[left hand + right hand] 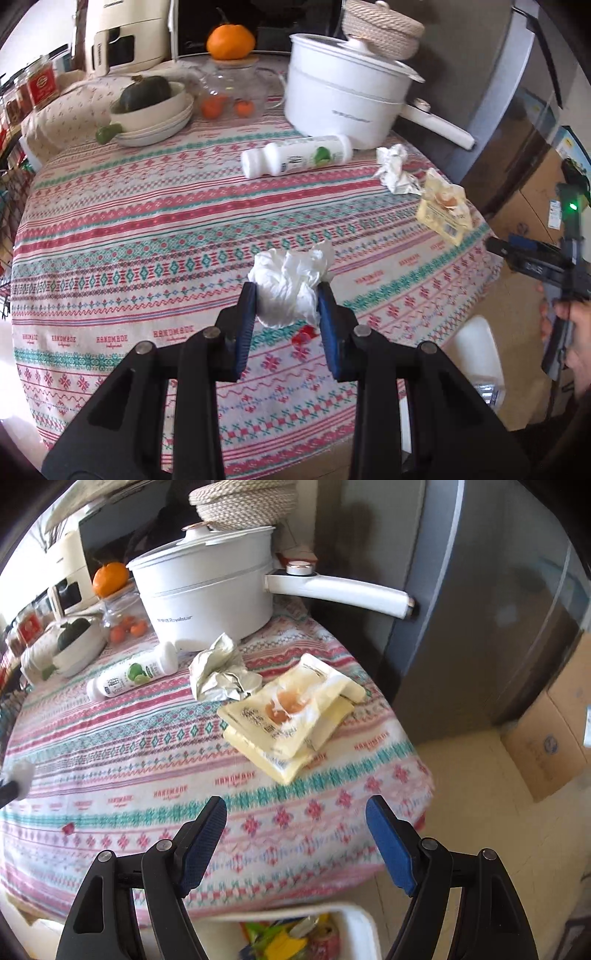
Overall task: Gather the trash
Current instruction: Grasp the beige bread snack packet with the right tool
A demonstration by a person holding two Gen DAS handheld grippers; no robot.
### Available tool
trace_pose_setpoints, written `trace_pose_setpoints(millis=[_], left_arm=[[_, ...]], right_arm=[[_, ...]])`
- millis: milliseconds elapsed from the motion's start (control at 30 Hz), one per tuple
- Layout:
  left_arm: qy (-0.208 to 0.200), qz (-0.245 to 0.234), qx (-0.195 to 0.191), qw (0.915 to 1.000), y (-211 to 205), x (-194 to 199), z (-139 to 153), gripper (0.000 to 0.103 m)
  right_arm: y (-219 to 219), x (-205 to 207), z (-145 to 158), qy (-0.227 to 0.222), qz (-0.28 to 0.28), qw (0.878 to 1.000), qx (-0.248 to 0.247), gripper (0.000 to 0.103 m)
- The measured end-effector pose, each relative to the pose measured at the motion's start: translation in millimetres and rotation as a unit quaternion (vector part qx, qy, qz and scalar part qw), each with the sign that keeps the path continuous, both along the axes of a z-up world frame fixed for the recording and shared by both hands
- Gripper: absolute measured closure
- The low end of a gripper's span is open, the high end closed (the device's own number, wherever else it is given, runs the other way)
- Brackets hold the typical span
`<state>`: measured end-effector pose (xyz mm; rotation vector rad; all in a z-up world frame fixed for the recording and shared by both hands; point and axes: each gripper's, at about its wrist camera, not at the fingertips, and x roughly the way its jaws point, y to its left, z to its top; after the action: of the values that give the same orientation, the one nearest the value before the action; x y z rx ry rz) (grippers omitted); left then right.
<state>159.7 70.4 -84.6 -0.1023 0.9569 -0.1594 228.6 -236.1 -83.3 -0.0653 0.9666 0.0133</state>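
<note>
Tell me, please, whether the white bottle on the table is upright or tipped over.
Tipped over: the white bottle lies on its side on the tablecloth, beside the white pot.

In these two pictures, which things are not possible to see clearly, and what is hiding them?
- White plastic bin, right wrist view: its contents are cut off by the bottom edge and blurred.
- Crumpled white tissue, left wrist view: its lower part sits behind the left gripper fingers.
- Small red scrap on the patterned tablecloth: too small to identify.
- Print on the yellow food wrapper: unreadable.
</note>
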Motion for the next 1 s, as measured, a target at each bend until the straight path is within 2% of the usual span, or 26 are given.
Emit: trace_pose_setpoints(millis=[67,133,300,400,500,567,600,667,833,900,933,1000], left_arm=[[0.000,-0.008,-0.004,1.0000,-4,-1,1,0.068],[0.001,-0.015,-0.007,0.9999,-7,-1,1,0.068],[0.006,-0.018,-0.013,0.9997,-9,1,0,0.068],[0.010,-0.018,-0.016,0.9997,-10,3,-1,0.068],[0.014,-0.020,-0.016,0.9996,-11,5,-3,0.068],[0.018,-0.021,-0.018,0.9995,-12,6,-5,0.068],[0.019,-0.021,-0.019,0.9994,-12,7,-6,0.068],[0.022,-0.020,-0.019,0.9994,-12,8,-7,0.068],[0.027,-0.018,-0.027,0.9991,-12,10,-9,0.068],[0.027,-0.021,-0.031,0.9990,-13,9,-8,0.068],[0.025,-0.022,-0.032,0.9989,-14,7,-7,0.068],[0.022,-0.024,-0.034,0.9989,-15,5,-4,0.068]], right_arm=[[2,9,-4,0.005,0.003,1.000,0.016,0.024],[1,18,-6,0.013,-0.004,0.999,0.053,0.024],[-18,42,-8,0.011,-0.063,0.992,0.113,0.024],[-27,59,-18,0.020,-0.090,0.985,0.144,0.028],[-30,71,-30,0.028,-0.098,0.985,0.142,0.037],[-32,77,-39,0.033,-0.101,0.984,0.141,0.052],[-34,79,-44,0.039,-0.103,0.983,0.145,0.055],[-37,81,-52,0.044,-0.103,0.981,0.156,0.071],[-39,78,-51,0.037,-0.080,0.984,0.153,0.079],[-39,74,-46,0.033,-0.070,0.985,0.154,0.083],[-40,71,-41,0.030,-0.065,0.985,0.156,0.089],[-41,64,-32,0.027,-0.056,0.985,0.158,0.091]])
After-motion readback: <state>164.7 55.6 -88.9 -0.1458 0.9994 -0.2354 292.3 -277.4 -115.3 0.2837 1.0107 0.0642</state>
